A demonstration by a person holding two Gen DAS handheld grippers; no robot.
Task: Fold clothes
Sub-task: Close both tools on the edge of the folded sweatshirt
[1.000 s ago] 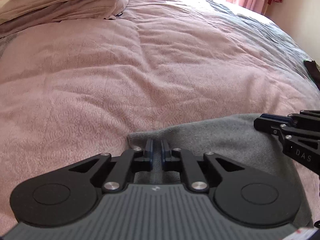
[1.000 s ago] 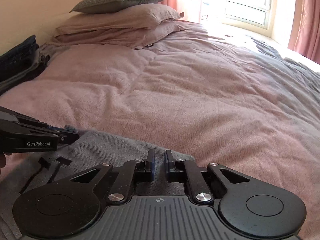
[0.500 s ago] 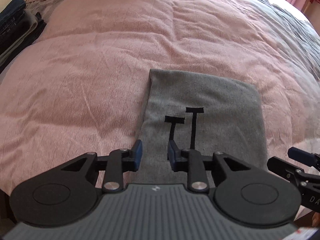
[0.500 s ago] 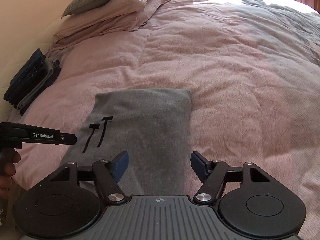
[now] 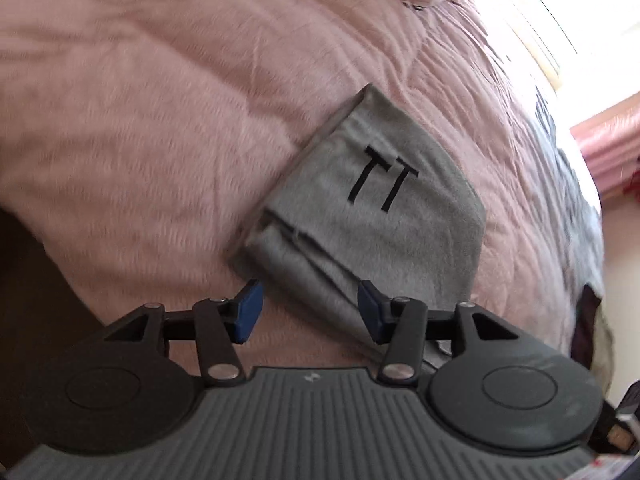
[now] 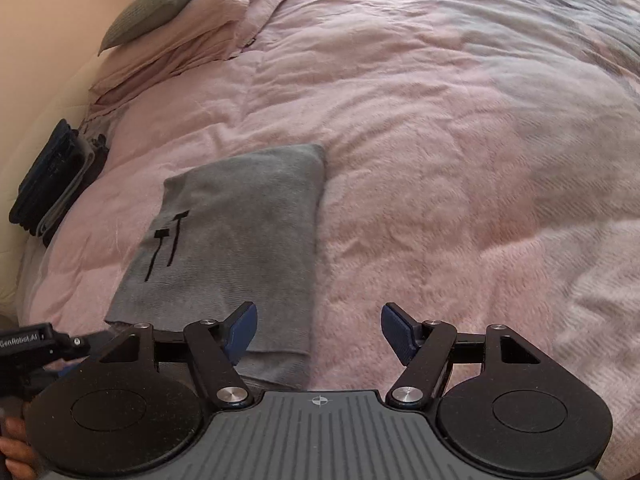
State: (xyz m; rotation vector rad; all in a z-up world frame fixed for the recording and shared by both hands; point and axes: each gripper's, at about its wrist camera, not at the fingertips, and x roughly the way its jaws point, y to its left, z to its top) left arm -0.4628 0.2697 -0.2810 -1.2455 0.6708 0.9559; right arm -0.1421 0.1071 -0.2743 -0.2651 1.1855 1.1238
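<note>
A grey garment [image 6: 244,240] with a black "TT" mark lies folded into a rectangle on the pink duvet [image 6: 440,160]. In the left wrist view the same grey garment [image 5: 376,216] shows its layered near edge. My left gripper [image 5: 310,312] is open just above that near edge, with nothing between its blue pads. My right gripper [image 6: 318,332] is open wide above the garment's near right corner, holding nothing. The left gripper's body [image 6: 36,344] shows at the left edge of the right wrist view, beside a hand [image 6: 16,452].
A stack of dark folded clothes [image 6: 52,184] sits at the bed's left edge by the cream headboard. Pink pillows [image 6: 192,36] topped by a grey pillow [image 6: 168,4] lie at the head. A grey blanket [image 6: 560,12] covers the far right side. Pink curtain [image 5: 604,148] hangs beyond.
Both grippers went from shut on the garment's far edge to open and pulled back toward its near edge. The left gripper has swung round to the garment's left side and widened.
</note>
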